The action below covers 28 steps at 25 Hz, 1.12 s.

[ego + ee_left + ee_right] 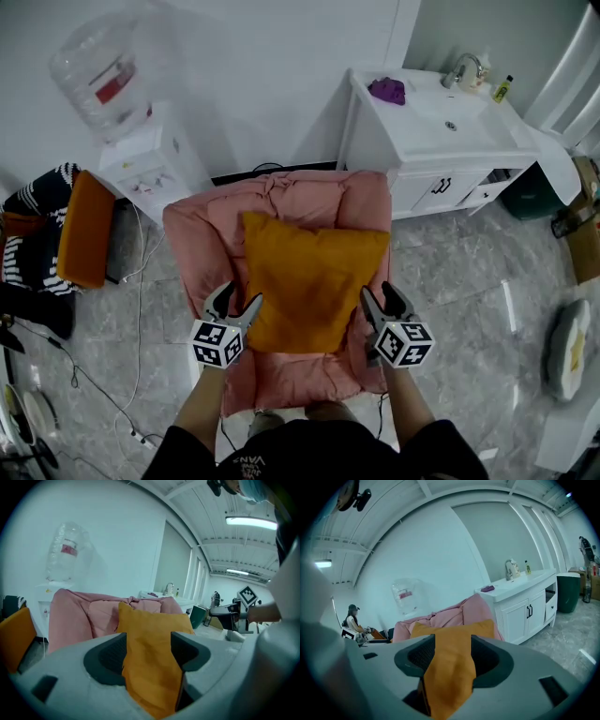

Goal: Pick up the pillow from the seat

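– Checking tongs: what state?
– Left tongs (237, 298) and right tongs (377, 292) are both spread, one at each lower side of the orange pillow (309, 281), fabric between the jaws, not pinched.
– Pillow location?
– On the pink seat (300, 377), leaning against its backrest.

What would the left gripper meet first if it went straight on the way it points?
Likely the orange pillow, which fills the gap between the open fingers of the left gripper; how near it is remains unclear.
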{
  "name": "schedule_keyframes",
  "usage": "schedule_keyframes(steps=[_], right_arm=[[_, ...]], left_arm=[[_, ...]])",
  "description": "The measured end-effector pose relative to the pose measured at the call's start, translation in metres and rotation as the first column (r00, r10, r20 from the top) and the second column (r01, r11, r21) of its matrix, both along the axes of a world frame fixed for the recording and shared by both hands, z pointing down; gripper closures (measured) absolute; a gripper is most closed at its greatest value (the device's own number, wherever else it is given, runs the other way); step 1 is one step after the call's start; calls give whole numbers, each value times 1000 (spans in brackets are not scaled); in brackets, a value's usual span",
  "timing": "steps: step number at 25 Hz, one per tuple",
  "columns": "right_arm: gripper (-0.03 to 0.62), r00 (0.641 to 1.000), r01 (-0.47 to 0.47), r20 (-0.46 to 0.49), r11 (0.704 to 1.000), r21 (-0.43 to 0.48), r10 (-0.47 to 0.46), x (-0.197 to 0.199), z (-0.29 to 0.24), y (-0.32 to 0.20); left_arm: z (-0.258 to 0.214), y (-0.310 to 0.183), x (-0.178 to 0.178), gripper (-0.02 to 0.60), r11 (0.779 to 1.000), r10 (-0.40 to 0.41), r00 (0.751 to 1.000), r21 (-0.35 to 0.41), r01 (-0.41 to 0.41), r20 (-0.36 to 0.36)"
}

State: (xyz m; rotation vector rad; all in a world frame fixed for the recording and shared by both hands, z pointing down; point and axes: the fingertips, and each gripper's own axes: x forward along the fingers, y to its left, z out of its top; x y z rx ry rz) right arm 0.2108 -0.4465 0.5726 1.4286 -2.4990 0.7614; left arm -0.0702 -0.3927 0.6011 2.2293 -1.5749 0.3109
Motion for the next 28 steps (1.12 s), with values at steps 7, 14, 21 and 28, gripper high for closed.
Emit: schedule_keyframes(steps=[7, 14, 21, 28], right_arm=[[365, 1000, -14, 7, 999, -51, 15, 8, 29, -36], [359, 998, -44, 31, 995, -91, 47, 9, 57, -71], [338, 994, -80, 60, 989, -126, 88, 25, 81, -89], [312, 977, -62, 190, 979, -192, 99, 26, 107, -91]], left_arm=[[27, -37, -23, 290, 995, -95, 990, -48, 90, -105], [45, -70, -34, 257, 991, -110, 957, -108, 83, -270], [52, -97, -22, 232, 992, -48, 962, -127, 14, -267], [65, -107, -19, 206, 982, -73, 955, -186, 20, -286]])
